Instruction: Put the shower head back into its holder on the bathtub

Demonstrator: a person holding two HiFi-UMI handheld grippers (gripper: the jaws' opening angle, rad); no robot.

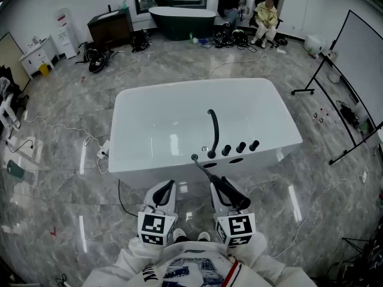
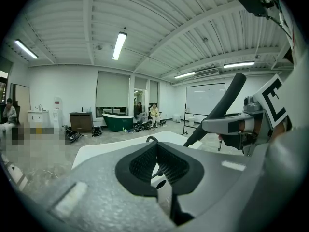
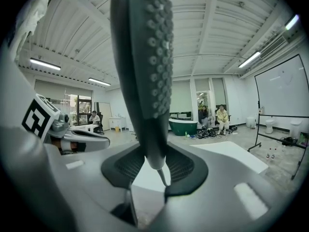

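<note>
A white bathtub point(image 1: 137, 100) fills the middle of the head view. On its near rim stand a black curved spout point(image 1: 213, 130), three black knobs point(image 1: 240, 147) and a small round fitting point(image 1: 204, 150). My right gripper point(image 1: 216, 188) point(image 3: 154, 164) is in front of that rim, shut on the narrow end of the dark shower head point(image 1: 232, 195) point(image 3: 145, 81). The head rises above the jaws with its nozzle face showing. A thin hose runs from it toward the tub rim. My left gripper point(image 1: 166, 189) point(image 2: 157, 151) hangs beside it, shut and holding nothing. The shower head point(image 2: 222, 105) shows at the right of the left gripper view.
Cables point(image 1: 90, 142) trail over the grey marble floor left of the tub. A dark green tub point(image 1: 181, 21) and a seated person point(image 1: 265, 17) are at the far wall. Whiteboard stands point(image 1: 353, 82) line the right side. A dark cabinet point(image 1: 111, 27) stands back left.
</note>
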